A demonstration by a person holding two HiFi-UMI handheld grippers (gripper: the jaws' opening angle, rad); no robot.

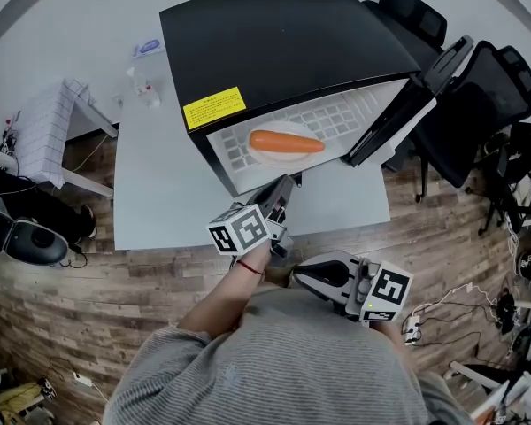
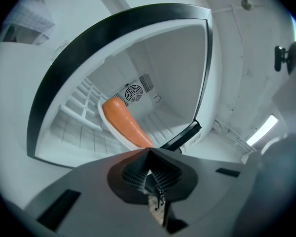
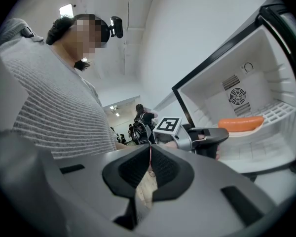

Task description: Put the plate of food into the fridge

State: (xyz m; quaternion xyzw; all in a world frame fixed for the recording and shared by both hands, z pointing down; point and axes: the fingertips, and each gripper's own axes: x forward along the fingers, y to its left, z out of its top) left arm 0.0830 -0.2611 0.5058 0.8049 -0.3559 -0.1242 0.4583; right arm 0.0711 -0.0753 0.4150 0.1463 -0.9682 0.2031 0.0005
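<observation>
The plate (image 1: 267, 158), bearing an orange carrot-shaped item (image 1: 286, 142), sits inside the open fridge (image 1: 265, 42). It lies straight ahead of the left gripper (image 1: 283, 184), which is the nearer one. The item's long axis runs across the fridge mouth. The right gripper (image 1: 303, 274) is farther from the fridge. Both jaw pairs are pressed together and hold nothing.

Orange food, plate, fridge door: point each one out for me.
orange food (image 1: 286, 142), head view, middle of its length.
plate (image 1: 267, 158), head view, bare white rim in front of the food.
fridge door (image 1: 391, 120), head view, dark edge of the open door.
</observation>
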